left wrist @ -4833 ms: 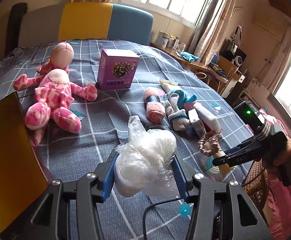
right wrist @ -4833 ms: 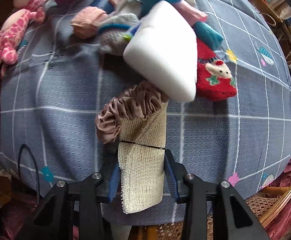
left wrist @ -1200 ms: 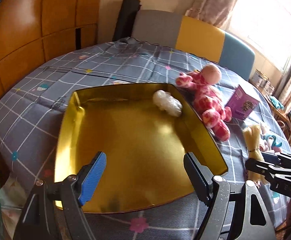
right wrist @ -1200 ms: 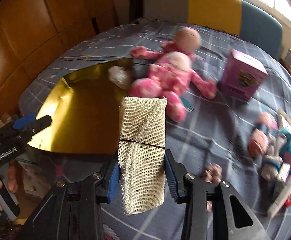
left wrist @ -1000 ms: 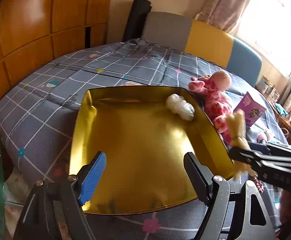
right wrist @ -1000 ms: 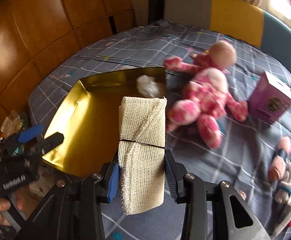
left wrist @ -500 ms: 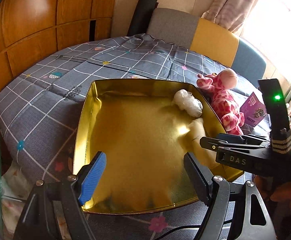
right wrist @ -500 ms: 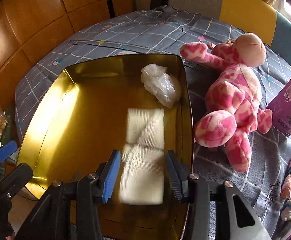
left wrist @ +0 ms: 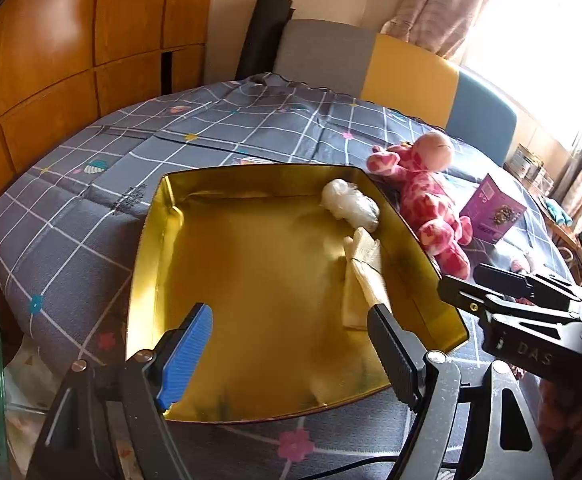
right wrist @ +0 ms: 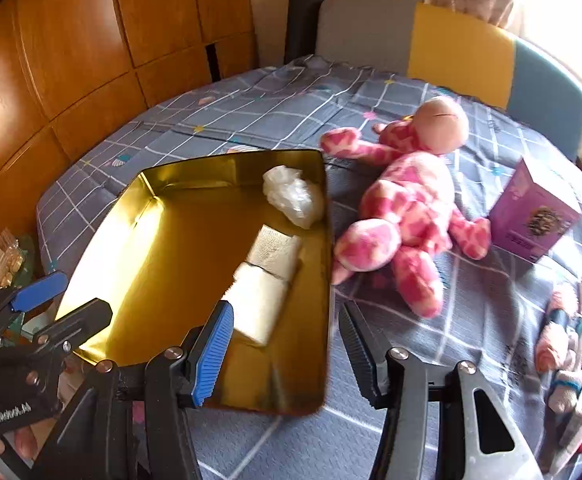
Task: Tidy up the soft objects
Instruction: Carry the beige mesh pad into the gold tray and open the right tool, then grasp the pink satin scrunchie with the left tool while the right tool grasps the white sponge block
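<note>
A big round table [right wrist: 275,92] under a grey checked cloth fills the room. On it sits a gold tray [right wrist: 323,280], and just beside its far edge lies a pink plush toy [right wrist: 407,208], with a purple box [right wrist: 535,216] near that. Inside the tray, a folded mesh cloth [right wrist: 263,280] lies flat along the side nearest the toy, a crumpled plastic bag [right wrist: 293,196] in the corner beyond it. The right gripper [right wrist: 285,346] hovers above the cloth; its jaws have just been opening and nothing is between them. The left gripper [left wrist: 291,350] hangs spread wide over the tray, empty.
</note>
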`<state>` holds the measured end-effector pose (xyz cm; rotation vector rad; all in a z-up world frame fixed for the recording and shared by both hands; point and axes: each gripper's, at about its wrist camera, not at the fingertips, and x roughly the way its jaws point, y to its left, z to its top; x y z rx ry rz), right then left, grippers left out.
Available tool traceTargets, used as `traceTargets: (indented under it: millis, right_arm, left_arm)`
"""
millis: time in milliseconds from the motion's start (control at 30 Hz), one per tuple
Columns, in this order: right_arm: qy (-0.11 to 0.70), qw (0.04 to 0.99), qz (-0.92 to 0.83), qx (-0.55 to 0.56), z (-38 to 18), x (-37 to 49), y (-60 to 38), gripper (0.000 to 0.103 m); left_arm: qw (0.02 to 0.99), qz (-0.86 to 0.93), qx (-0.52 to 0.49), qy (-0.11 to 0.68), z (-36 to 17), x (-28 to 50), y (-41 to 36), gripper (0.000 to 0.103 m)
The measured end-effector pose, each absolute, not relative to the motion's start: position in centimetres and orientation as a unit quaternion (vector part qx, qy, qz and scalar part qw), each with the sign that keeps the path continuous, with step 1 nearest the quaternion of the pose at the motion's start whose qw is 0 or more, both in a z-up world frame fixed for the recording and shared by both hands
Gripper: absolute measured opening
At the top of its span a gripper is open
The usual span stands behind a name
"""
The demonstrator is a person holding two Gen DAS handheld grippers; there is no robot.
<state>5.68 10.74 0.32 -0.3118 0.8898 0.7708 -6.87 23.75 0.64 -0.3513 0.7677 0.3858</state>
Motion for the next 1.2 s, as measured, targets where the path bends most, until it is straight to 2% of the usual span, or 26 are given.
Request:
traceTargets:
  millis: [833, 1200]
  right_arm:
    - [0.419, 0.865, 0.266, -0.073, 0.7, 5.6, -1.7, 0.055]
    - [0.43, 0.89, 0.149, -0.039, 1.1, 7.4, -12.0, 0.055]
  left_arm:
    - [0.908, 0.12, -0.114, 0.385, 1.6, -4.4, 17.9, 0.08]
    - [0.921, 0.028, -0.054, 0.386, 2.8, -1.4, 11.7, 0.08]
